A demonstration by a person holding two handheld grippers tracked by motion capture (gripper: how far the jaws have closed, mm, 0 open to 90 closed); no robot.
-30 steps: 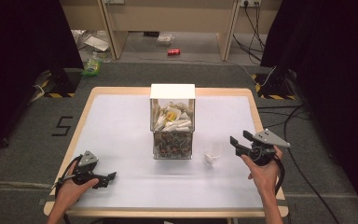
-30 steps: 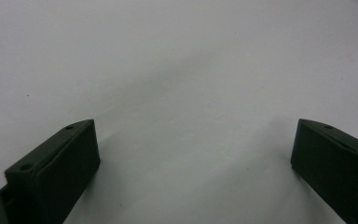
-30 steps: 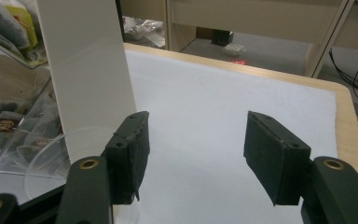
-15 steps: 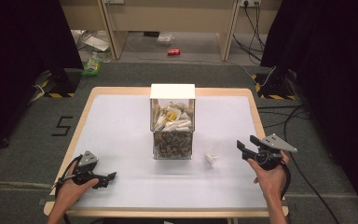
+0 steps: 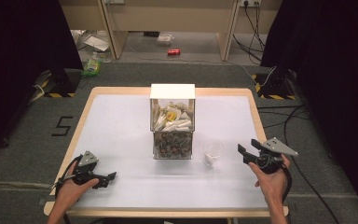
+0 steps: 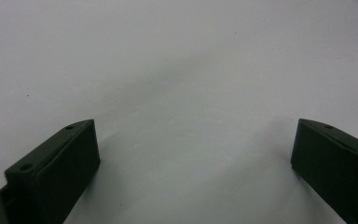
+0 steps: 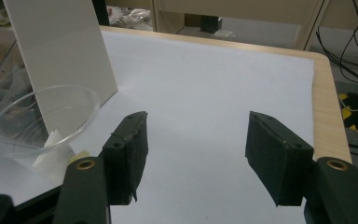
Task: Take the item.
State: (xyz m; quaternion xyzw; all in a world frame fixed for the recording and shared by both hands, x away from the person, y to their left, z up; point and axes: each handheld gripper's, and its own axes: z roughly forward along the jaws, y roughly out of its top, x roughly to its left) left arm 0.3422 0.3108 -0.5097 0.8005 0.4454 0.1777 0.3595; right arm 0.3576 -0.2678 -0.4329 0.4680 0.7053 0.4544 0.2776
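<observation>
- The right gripper [image 5: 245,153] sits in the person's right hand [image 5: 271,179] near the right front part of the table, its jaws pointing left toward the middle. The grey three-cornered plate [image 5: 278,146] lies on top of it.
- In the right gripper view its two black jaws stand well apart with nothing between them [image 7: 196,156]; bare white table surface shows in the gap.
- Just beyond its left jaw in that view lies a small clear plastic cup [image 7: 39,119], tipped on its side with the open mouth facing the camera, and a small white piece [image 7: 53,154] rests on the table against its lower rim.
- In the high view the same cup [image 5: 212,150] lies between the right gripper and the clear box, apart from both.
- The left gripper [image 5: 108,178] is held in the left hand [image 5: 70,191] near the front left corner of the table, jaws pointing right.
- In the left gripper view its jaws are spread wide [image 6: 193,158], with nothing but plain white surface between and ahead of them.
- A clear box [image 5: 172,133] stands upright at the middle of the table [image 5: 116,121], with a white panel [image 5: 172,91] at its top rear. Its upper part holds white and yellow scraps, its lower part darker small bits; what they are cannot be told.
- The table has a white top with a pale wooden edge.
- On the floor beyond it lie a red can [image 5: 173,52] and a green bottle [image 5: 92,65].
</observation>
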